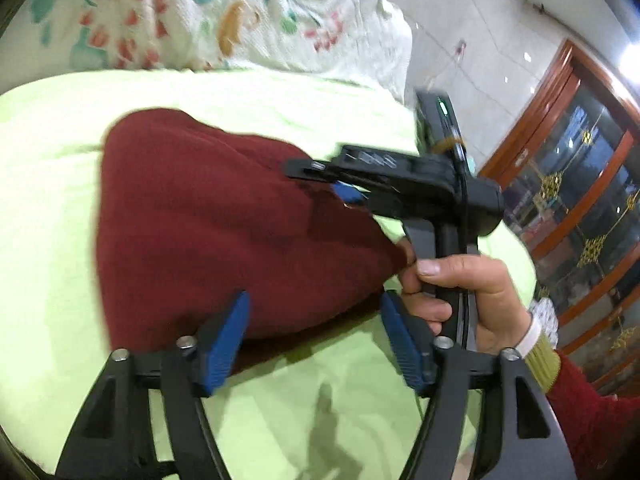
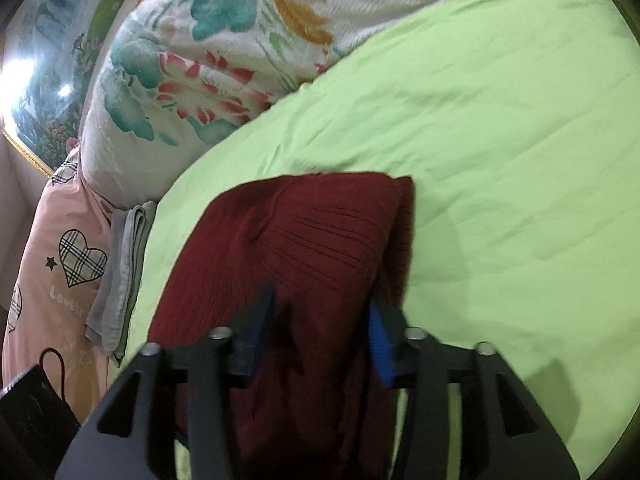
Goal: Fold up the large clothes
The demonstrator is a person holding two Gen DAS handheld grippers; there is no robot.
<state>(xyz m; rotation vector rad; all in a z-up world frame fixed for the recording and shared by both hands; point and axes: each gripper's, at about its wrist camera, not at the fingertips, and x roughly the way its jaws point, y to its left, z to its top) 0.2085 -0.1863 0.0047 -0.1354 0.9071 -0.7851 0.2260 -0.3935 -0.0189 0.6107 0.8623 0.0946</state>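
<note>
A dark red knit garment (image 1: pixel 208 216) lies folded on the light green bedsheet (image 1: pixel 280 400). My left gripper (image 1: pixel 316 336) is open just in front of the garment's near edge, its blue pads apart and holding nothing. In the left wrist view, the right gripper (image 1: pixel 340 184) is held by a hand over the garment's right side. In the right wrist view, the red garment (image 2: pixel 320 240) runs between the blue pads of my right gripper (image 2: pixel 324 328), which stand apart with the cloth between them.
A floral quilt (image 2: pixel 224 64) is bunched at the far side of the bed. A pink pillow with plaid hearts (image 2: pixel 60 264) and a folded grey cloth (image 2: pixel 124 272) lie at the left. A wooden glass-door cabinet (image 1: pixel 580 200) stands to the right of the bed.
</note>
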